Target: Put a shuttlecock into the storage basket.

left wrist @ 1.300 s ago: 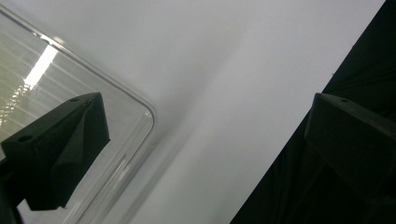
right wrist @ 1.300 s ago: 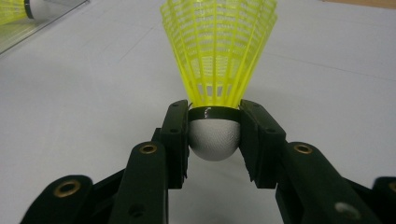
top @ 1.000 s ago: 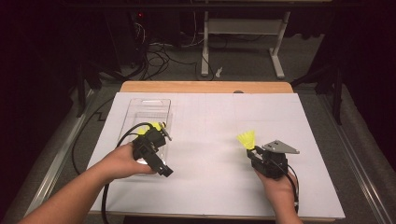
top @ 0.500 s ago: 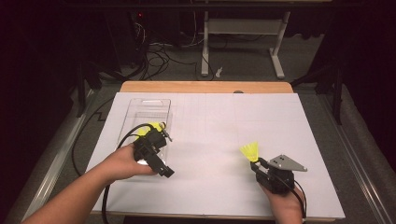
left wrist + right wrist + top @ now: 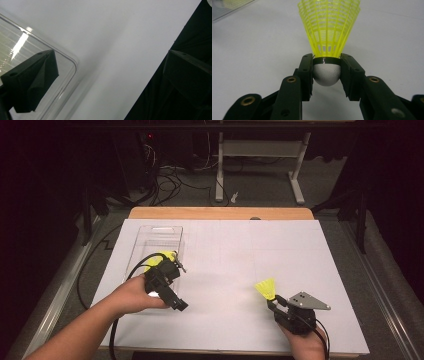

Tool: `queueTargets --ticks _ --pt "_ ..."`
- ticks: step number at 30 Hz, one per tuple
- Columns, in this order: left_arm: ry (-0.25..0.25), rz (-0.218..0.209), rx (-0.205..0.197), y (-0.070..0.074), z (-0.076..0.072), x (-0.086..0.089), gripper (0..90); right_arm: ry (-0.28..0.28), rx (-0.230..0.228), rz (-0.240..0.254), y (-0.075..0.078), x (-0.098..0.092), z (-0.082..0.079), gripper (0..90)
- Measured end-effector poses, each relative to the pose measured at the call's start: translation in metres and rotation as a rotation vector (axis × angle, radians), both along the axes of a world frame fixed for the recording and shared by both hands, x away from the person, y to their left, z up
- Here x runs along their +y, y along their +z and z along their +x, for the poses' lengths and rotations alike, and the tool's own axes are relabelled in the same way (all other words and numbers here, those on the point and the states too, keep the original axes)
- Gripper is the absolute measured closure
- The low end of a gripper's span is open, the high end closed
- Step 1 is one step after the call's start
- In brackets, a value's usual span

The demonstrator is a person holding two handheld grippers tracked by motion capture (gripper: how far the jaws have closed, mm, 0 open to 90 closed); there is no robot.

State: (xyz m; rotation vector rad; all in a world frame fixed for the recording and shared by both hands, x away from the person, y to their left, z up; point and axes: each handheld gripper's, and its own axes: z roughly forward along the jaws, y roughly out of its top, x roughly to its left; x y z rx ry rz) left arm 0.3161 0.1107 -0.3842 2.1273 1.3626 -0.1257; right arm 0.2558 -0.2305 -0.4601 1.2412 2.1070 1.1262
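At the near right of the white table (image 5: pixel 220 250), the right gripper (image 5: pixel 272 301) is holding a yellow shuttlecock (image 5: pixel 266 288), its jaws clamped on the white rounded cork (image 5: pixel 326 75) just below the black band, with the mesh skirt (image 5: pixel 329 25) fanning out and away from the pads. That is the sound place to be gripping it: the cork is the one firm part, though it is domed and looks smooth, so it could be squirting out if the pinch is sitting too near the tip. The skirt looks like thin springy plastic, likely to be buckling under any squeeze. The whole thing is probably very light, needing only a gentle hold.

Over at the near left, the left gripper (image 5: pixel 167 270) is sitting at the clear tray (image 5: pixel 159 236), jaws standing apart, one over the tray's corner (image 5: pixel 72 62) and nothing between them. Another yellow shuttlecock (image 5: pixel 159 260) seems to be lying in the tray by that gripper, partly hidden.
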Motion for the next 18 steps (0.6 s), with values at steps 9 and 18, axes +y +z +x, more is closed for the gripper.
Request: queueTargets --ticks 9,18 --pt "-0.009 0.004 0.002 -0.0006 -0.0002 -0.0049 0.8 0.038 0.020 -0.001 -0.0004 0.0000 0.0047 66.0" --pt "-0.028 0.005 -0.002 -0.0011 -0.0018 -0.0102 1.4 0.081 0.045 -0.032 -0.0026 0.0054 0.0083 66.0"
